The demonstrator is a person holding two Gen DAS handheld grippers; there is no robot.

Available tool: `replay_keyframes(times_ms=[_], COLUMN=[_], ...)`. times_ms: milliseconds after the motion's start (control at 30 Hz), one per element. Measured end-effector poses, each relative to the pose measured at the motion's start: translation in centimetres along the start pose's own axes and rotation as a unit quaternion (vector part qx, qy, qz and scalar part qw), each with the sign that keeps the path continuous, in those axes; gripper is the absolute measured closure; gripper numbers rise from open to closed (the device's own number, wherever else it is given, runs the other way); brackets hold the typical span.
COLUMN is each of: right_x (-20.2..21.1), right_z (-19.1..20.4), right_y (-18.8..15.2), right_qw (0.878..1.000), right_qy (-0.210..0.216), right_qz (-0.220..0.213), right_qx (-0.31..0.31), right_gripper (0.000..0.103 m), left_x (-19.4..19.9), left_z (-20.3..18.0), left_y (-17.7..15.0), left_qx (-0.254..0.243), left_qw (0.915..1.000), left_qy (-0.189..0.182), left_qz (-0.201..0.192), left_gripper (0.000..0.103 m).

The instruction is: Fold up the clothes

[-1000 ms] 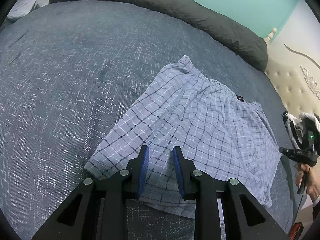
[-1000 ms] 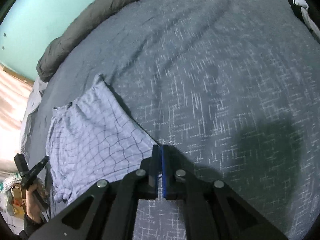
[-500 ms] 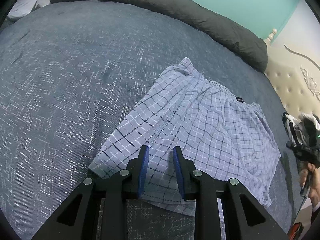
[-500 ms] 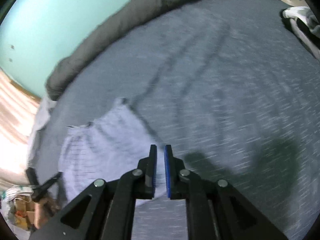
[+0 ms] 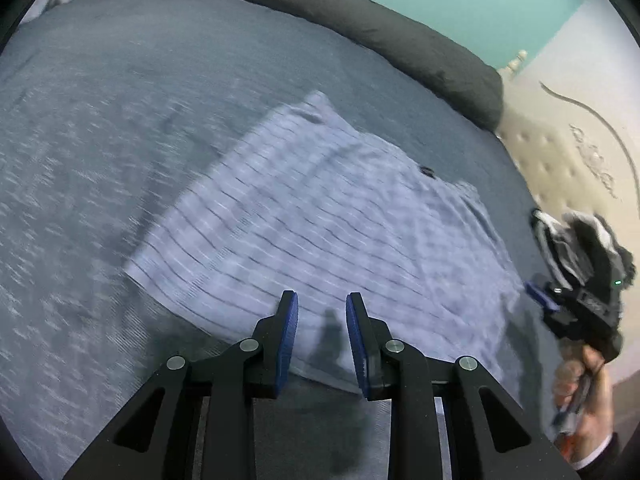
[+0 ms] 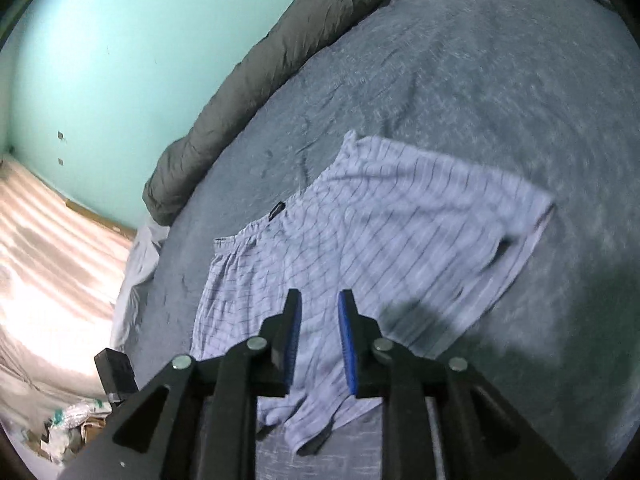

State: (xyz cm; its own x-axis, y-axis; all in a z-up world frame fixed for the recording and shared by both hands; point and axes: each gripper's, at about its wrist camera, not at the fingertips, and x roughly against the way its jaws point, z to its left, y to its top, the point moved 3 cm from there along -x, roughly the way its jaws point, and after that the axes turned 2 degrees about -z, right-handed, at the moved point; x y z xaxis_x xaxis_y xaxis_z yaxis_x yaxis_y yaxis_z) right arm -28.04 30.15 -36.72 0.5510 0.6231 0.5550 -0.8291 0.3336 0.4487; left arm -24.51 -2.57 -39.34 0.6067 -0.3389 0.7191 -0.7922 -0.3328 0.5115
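The shorts [image 5: 320,216] lie flat on the bed [image 5: 100,140], their waistband toward one o'clock in the left wrist view. A rolled duvet [image 5: 360,28] runs along the bed's far edge, from eleven to two o'clock. The headboard [image 5: 560,152] stands at three o'clock, behind a bundle of clothes [image 5: 568,240] at the bed's edge.

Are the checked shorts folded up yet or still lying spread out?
Spread out. The checked shorts lie flat on the blue bedspread, with the waistband and both leg openings showing; one leg hem is slightly turned.
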Motion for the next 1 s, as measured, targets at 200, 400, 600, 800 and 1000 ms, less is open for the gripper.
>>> replay_keyframes(times_ms=[200,400,600,800,1000], right_x=[1.1,2.4,4.0,4.4,4.0], right_z=[0.2,-1.1,-2.1,-2.3,-2.3], right_y=[-1.3,-2.3,-1.8,-1.3,-1.4], right_qw=[1.000,1.000,0.999,0.998,0.997], right_qy=[-0.006,0.003,0.014,0.024,0.030], right_qz=[-0.013,-0.024,-0.043,-0.053,-0.047], right_qx=[0.016,-0.009,-0.029,-0.038,-0.043], right_gripper=[0.082,0.082,0.082,0.082,0.082], left_x=[-0.3,-1.0,-2.4,-2.7,-2.5], left_z=[-2.5,-4.6,-4.9,-5.3,-4.5], left_y=[-2.3,-4.0,-4.8,-4.8,-4.6], left_qx=[0.003,0.023,0.055,0.051,0.061], left_qw=[0.9994,0.9981,0.9958,0.9947,0.9944], left_qy=[-0.025,-0.045,-0.056,-0.077,-0.077], left_qz=[0.022,0.036,0.047,0.046,0.040], left_gripper=[0.076,0.076,0.076,0.100,0.102])
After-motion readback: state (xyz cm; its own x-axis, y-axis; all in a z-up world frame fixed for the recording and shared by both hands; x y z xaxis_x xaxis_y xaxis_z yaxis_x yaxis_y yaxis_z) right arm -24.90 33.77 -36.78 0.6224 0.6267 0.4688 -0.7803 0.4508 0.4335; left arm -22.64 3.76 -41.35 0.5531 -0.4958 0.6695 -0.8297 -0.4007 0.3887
